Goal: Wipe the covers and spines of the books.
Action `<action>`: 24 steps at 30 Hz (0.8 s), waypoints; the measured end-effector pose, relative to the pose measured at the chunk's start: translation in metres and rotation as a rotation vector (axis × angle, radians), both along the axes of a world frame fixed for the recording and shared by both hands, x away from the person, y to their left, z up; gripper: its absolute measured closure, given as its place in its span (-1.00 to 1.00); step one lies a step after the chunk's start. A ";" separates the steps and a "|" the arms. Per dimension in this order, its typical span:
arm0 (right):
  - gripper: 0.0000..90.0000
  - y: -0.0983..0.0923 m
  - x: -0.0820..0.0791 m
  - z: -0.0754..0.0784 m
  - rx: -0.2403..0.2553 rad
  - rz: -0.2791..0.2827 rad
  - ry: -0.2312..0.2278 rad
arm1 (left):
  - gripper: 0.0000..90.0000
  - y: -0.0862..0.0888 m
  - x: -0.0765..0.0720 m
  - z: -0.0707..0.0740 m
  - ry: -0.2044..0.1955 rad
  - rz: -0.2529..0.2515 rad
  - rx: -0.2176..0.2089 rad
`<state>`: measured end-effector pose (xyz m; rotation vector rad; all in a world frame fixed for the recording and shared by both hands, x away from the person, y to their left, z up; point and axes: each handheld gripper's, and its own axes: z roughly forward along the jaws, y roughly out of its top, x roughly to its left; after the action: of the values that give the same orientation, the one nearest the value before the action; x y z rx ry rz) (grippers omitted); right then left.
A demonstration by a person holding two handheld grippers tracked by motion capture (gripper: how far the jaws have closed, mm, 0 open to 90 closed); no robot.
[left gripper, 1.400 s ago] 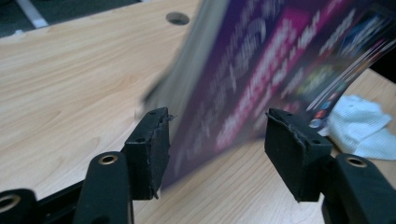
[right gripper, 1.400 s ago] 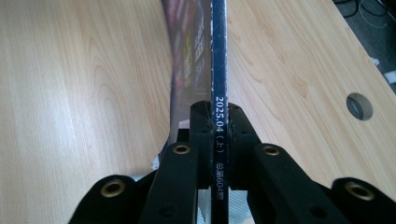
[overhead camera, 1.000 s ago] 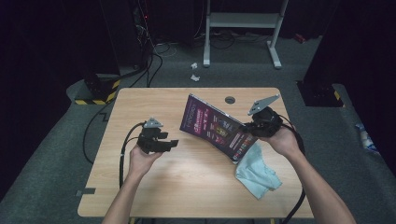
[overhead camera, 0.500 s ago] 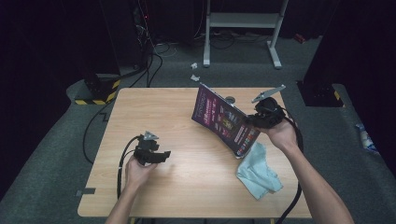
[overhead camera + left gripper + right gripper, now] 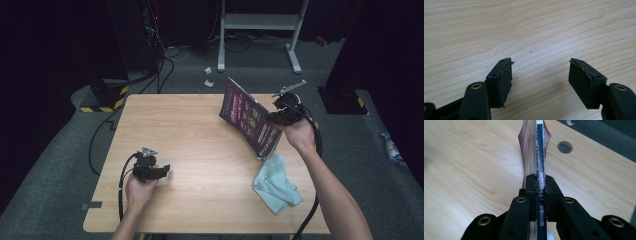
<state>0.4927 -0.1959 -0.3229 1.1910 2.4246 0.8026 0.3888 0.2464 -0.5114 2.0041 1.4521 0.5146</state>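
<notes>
Magazine (image 5: 250, 121) pinched by its spine in the shut right claw (image 5: 539, 195), tilted on edge over the table (image 5: 200, 150) beside a blue cloth (image 5: 275, 185); left claw (image 5: 540, 80) just opening wider, gaping empty, well apart.

High view: fixed, above the person's edge of the tabletop (image 5: 210, 130), facing forward and down; far enough out to take in the whole top plus floor beyond. Left claw (image 5: 540, 75) cam: rides the claw, very close, angled down at bare wood between its 2 jaws. Right claw (image 5: 541, 182) cam: close, sights along the magazine (image 5: 540, 150) spine, across the top to its far edge. All 3 share the tabletop; high and right also share the magazine.
</notes>
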 end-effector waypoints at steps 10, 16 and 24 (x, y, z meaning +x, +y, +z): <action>0.86 -0.012 0.019 -0.005 -0.098 -0.154 -0.040 | -0.35 0.008 -0.008 -0.013 -0.074 0.054 0.020; 0.86 -0.013 0.026 -0.013 -0.165 -0.210 -0.051 | -0.40 0.008 -0.015 -0.020 -0.150 0.071 -0.001; 0.86 0.003 0.025 -0.024 -0.115 -0.172 -0.020 | -0.40 0.008 -0.017 -0.021 -0.160 0.081 -0.005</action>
<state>0.5174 -0.1927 -0.3467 1.3174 2.2812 0.6126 0.3718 0.2540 -0.5328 1.8603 1.4387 0.6887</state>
